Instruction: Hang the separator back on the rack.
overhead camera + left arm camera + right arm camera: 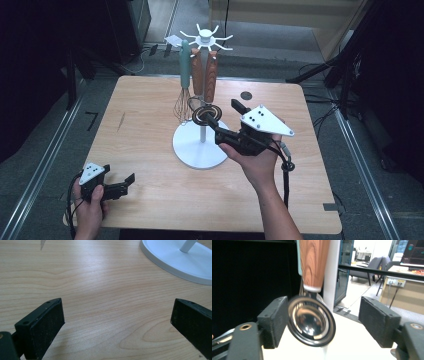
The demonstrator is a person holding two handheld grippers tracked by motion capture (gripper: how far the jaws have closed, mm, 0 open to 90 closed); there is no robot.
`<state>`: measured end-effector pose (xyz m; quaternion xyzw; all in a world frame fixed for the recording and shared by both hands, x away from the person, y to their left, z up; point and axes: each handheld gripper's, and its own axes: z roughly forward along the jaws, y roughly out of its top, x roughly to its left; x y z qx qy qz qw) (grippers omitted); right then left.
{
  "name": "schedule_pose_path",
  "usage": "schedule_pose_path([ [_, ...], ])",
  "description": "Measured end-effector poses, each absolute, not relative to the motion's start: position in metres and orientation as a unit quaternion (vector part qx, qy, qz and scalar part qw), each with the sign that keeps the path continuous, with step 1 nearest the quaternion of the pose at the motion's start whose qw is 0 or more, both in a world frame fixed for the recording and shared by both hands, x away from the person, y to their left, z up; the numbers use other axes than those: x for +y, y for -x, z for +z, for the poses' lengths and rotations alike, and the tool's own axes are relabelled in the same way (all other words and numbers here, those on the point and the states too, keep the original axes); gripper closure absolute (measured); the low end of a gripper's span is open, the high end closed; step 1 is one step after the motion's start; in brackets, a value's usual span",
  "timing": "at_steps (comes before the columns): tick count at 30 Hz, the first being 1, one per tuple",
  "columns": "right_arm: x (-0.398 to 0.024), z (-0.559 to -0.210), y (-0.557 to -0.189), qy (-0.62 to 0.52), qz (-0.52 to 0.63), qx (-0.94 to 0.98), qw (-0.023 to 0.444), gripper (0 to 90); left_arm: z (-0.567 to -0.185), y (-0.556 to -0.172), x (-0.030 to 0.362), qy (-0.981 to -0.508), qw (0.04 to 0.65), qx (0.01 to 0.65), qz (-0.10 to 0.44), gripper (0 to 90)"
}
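Low at the table's [150, 100] near-left corner, the left gripper [131, 181] rests with jaws wide apart and nothing between them. Mid-table stands the white rack [200, 147], a teal whisk [185, 75] and two wood-handled utensils hanging from its hooks. One of these, the ladle [312, 320], dangles by the post with its round bowl between the right gripper's [324, 322] jaws, which stand apart; whether the left pad touches its rim I cannot tell. It looks just hung and released. Next, the right gripper should back straight off without knocking the bowl.
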<state>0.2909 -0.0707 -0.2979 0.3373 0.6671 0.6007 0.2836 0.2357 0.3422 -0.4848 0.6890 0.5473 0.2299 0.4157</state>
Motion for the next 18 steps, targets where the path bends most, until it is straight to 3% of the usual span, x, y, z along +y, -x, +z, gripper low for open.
schedule_pose_path([
  [18, -0.091, -0.349, -0.285, -0.373, 0.560, 0.688, 0.272, 19.8, -0.485, -0.235, 0.342, -0.690, 0.414, 0.546, 0.232, 0.0],
])
